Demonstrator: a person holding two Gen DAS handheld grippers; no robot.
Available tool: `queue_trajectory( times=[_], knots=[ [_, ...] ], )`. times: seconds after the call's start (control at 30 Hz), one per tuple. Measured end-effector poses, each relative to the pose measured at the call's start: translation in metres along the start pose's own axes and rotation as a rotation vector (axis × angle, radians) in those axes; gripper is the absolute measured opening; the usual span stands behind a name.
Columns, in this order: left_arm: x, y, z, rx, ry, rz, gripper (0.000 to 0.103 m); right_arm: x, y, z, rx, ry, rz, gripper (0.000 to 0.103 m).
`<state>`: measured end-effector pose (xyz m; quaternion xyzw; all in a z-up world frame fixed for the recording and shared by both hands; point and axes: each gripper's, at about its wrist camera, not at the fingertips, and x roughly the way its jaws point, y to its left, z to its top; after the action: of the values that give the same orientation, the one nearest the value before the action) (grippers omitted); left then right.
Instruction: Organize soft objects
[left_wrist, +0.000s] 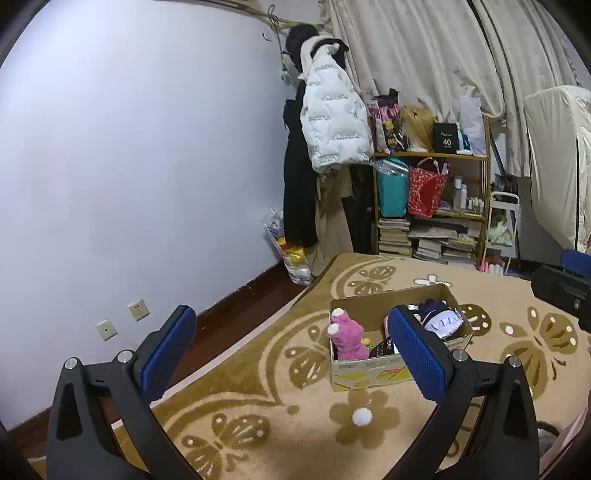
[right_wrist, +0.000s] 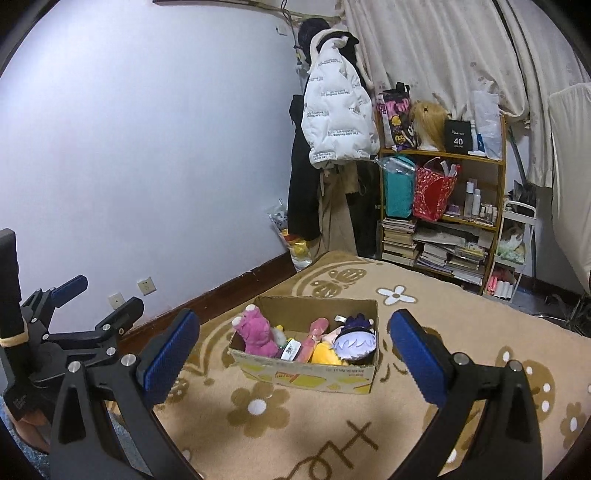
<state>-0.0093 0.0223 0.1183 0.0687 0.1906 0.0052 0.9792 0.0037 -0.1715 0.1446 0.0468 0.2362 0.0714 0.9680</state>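
Observation:
A cardboard box (right_wrist: 306, 376) stands on the tan flowered rug and also shows in the left wrist view (left_wrist: 365, 373). It holds a pink plush (right_wrist: 256, 334), a yellow plush (right_wrist: 323, 354), a pale-haired doll head with a dark hat (right_wrist: 356, 341) and other soft toys. The pink plush (left_wrist: 347, 338) and the doll head (left_wrist: 441, 321) show in the left wrist view too. My left gripper (left_wrist: 291, 349) is open and empty, above the rug short of the box. My right gripper (right_wrist: 295, 354) is open and empty, facing the box. The left gripper also shows at the left of the right wrist view (right_wrist: 98, 299).
A wooden shelf (right_wrist: 441, 206) with bags, bottles and stacked books stands at the back by the curtains. Coats with a white puffer jacket (right_wrist: 338, 110) hang in the corner. A plastic bag (right_wrist: 295, 247) lies by the wall. Dark floor borders the rug (right_wrist: 332, 435) on the left.

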Motion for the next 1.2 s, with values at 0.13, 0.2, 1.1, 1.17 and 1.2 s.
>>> queue_trajectory(
  times=[0.13,0.2,1.1,1.17,1.2],
  knots=[
    [-0.009,0.001,-0.013,0.001,-0.031,0.029,0.102,-0.002,-0.003,-0.015,0.011,0.023,0.011,0.103],
    [-0.009,0.001,-0.02,-0.003,-0.026,0.02,0.102,-0.004,-0.005,-0.022,0.008,0.02,0.004,0.103],
    [0.0,-0.024,-0.064,0.053,0.053,-0.072,0.102,0.006,-0.017,-0.09,0.026,0.026,-0.03,0.103],
    [0.002,-0.025,-0.066,0.06,0.061,-0.069,0.102,0.007,-0.017,-0.09,0.027,0.03,-0.031,0.103],
    [0.002,-0.026,-0.066,0.063,0.062,-0.069,0.102,0.008,-0.018,-0.09,0.026,0.032,-0.029,0.103]
  ],
)
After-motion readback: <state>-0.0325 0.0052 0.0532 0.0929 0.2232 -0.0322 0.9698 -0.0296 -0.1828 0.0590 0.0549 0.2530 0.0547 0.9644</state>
